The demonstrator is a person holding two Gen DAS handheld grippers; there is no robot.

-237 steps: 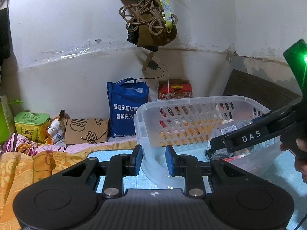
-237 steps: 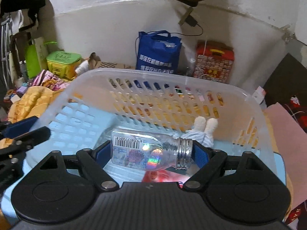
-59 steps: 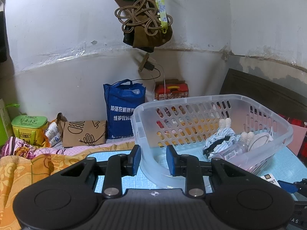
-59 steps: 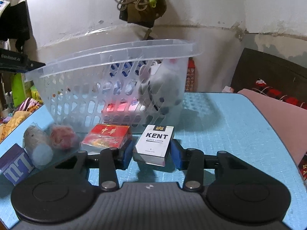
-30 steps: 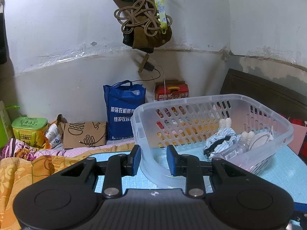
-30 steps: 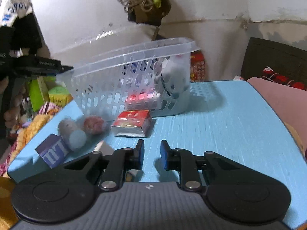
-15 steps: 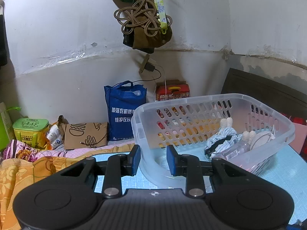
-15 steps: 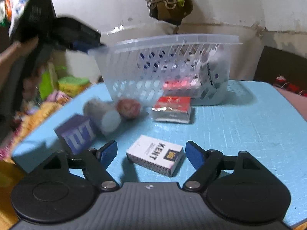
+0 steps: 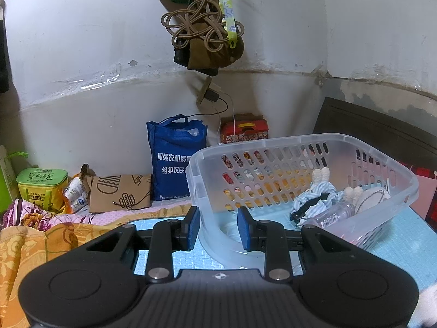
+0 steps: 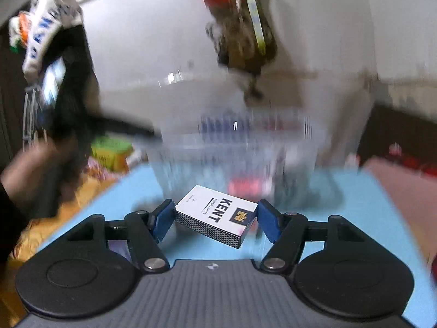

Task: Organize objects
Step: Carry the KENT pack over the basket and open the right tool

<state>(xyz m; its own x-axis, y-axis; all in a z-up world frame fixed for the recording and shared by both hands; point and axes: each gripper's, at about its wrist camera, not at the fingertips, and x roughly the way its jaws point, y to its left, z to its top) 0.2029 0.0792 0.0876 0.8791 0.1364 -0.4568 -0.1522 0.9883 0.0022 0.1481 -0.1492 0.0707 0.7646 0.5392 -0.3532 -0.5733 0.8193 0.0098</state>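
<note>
My right gripper (image 10: 215, 220) is shut on a white KENT cigarette pack (image 10: 218, 214) and holds it lengthwise above the blue table (image 10: 349, 207); this view is blurred by motion. The clear plastic basket (image 10: 235, 150) stands just beyond it. In the left wrist view the basket (image 9: 404, 188) holds a striped cloth doll (image 9: 314, 199), a clear bottle (image 9: 334, 213) and a round white item (image 9: 371, 198). My left gripper (image 9: 218, 228) is open a little and empty, with its fingers on either side of the basket's near corner.
A blue bag (image 9: 174, 158), a red box (image 9: 244, 131), a brown paper bag (image 9: 120, 191) and a green tin (image 9: 41, 183) stand along the wall. An orange blanket (image 9: 24, 243) lies at the left. Cords hang above (image 9: 202, 27). A red pack (image 10: 245, 187) lies by the basket.
My right gripper has shut on the KENT pack and lifted it off the table, swinging up toward the basket. The left gripper has stayed in place.
</note>
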